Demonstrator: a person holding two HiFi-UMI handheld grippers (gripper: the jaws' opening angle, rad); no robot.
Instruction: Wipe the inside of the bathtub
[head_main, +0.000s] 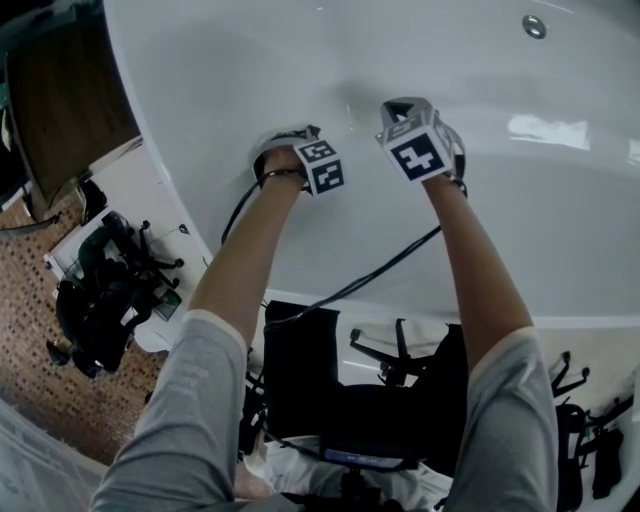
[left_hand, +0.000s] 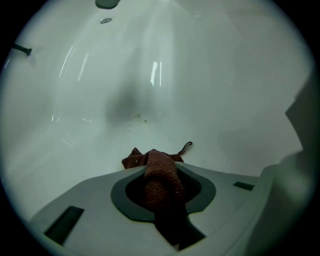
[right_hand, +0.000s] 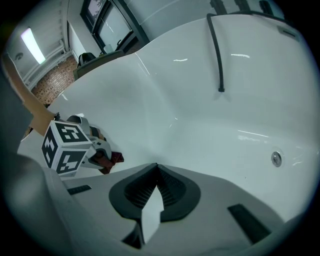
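Both my grippers reach down into the white bathtub (head_main: 560, 210). A dark red-brown cloth (left_hand: 159, 172) is pinched in my left gripper (left_hand: 161, 176), and its bunched end presses against the tub wall (left_hand: 150, 75). From the right gripper view the same cloth (right_hand: 110, 159) shows below the left gripper's marker cube (right_hand: 65, 145). My right gripper (right_hand: 156, 170) hovers to the right of the left one, jaws closed together with nothing between them. In the head view the left gripper (head_main: 310, 160) and right gripper (head_main: 420, 140) sit side by side over the tub floor.
A round drain fitting (head_main: 534, 26) lies far right in the tub; an overflow fitting (right_hand: 275, 159) sits on the wall. A black cable (head_main: 350, 285) trails over the tub rim. Black office chairs (head_main: 110, 290) and brick-patterned floor lie left of the tub.
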